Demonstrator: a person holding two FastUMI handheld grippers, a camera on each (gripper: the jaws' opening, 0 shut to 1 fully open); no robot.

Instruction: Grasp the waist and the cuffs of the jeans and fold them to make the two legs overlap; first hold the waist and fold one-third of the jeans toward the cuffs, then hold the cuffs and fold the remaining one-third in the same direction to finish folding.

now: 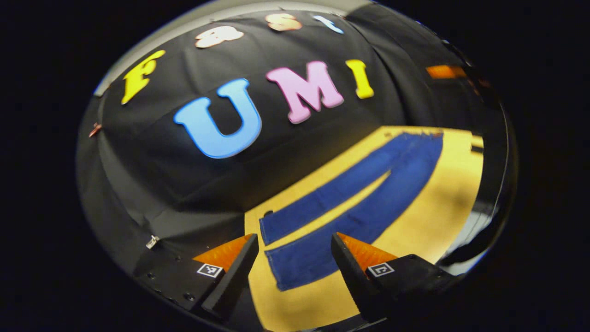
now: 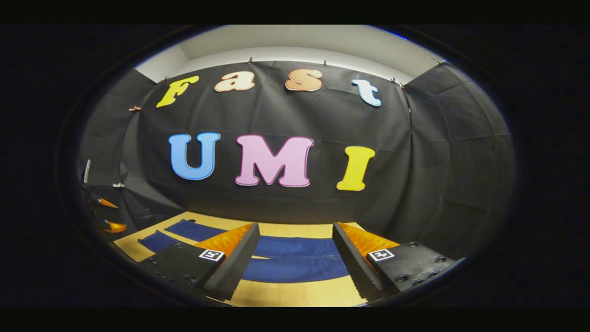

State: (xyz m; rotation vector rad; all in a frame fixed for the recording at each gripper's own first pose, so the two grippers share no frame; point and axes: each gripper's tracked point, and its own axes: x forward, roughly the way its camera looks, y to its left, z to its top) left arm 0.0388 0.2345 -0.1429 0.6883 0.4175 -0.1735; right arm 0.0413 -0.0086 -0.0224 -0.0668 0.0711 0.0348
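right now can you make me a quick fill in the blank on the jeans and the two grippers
1. The jeans lie flat on a table whose top is ____ in colour.
2. The two legs lie side by side, not yet ____.
3. The left gripper hovers over the cuffs with its fingers ____.
4. The right gripper holds ____ between its fingers.

Missing words: yellow; overlapped; open; nothing
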